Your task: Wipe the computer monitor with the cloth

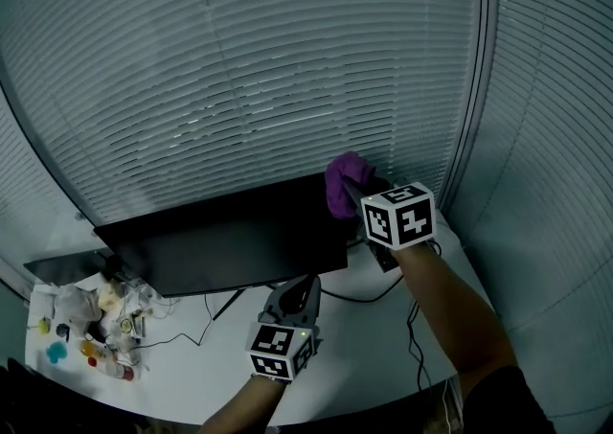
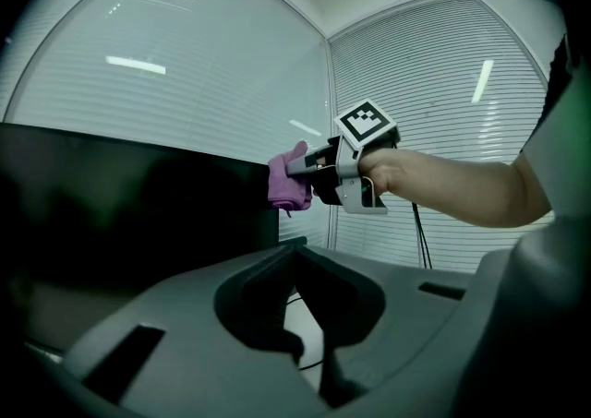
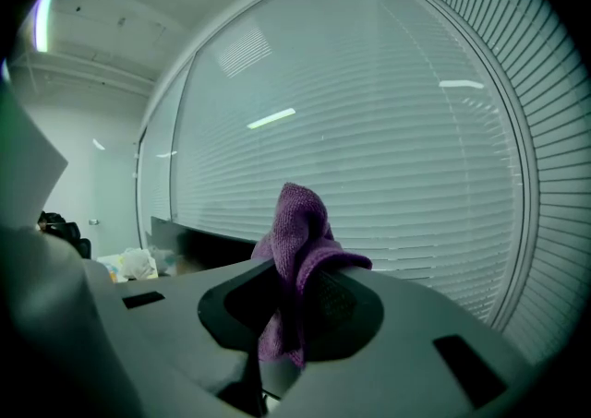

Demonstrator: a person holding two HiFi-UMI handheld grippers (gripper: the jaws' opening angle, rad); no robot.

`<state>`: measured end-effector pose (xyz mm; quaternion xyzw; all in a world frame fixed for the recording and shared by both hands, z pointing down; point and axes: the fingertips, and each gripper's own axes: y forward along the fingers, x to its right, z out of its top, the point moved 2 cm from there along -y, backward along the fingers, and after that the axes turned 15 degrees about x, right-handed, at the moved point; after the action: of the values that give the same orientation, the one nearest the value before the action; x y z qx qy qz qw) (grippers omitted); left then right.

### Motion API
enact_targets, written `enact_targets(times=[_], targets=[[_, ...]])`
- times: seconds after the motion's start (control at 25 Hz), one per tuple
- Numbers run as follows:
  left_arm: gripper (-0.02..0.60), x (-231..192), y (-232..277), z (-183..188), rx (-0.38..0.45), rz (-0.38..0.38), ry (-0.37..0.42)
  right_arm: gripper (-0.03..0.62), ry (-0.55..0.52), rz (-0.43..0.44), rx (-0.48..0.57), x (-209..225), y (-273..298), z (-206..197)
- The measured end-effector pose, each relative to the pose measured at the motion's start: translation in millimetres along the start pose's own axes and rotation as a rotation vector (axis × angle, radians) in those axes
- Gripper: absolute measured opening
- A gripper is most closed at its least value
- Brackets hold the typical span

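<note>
Your right gripper [image 1: 352, 194] clamps the soft, light cloth [image 1: 340, 178] by its bunched fold at the monitor's [image 1: 239, 240] two o'clock corner. Your left gripper [image 1: 295, 298] sits closed and empty at six o'clock.

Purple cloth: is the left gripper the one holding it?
No, the purple cloth is pinched between the jaws of the right gripper, and the left gripper has nothing in it.
</note>
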<state>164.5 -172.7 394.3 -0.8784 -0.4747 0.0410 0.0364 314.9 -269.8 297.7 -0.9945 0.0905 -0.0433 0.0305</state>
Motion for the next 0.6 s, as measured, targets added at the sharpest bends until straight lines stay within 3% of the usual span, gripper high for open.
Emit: enact_targets(times=[0.16,0.6], targets=[[0.006,8.5,-1.1,-1.8,0.0,0.002,0.007,0.074,0.002,-0.009,-0.003,6.5,-11.8,-3.9],[0.006,20.7,-19.8,-16.3,-0.03,0.043,-0.004,0.074,0.067,-0.018,-0.028,4.9,-55.6,-61.1]])
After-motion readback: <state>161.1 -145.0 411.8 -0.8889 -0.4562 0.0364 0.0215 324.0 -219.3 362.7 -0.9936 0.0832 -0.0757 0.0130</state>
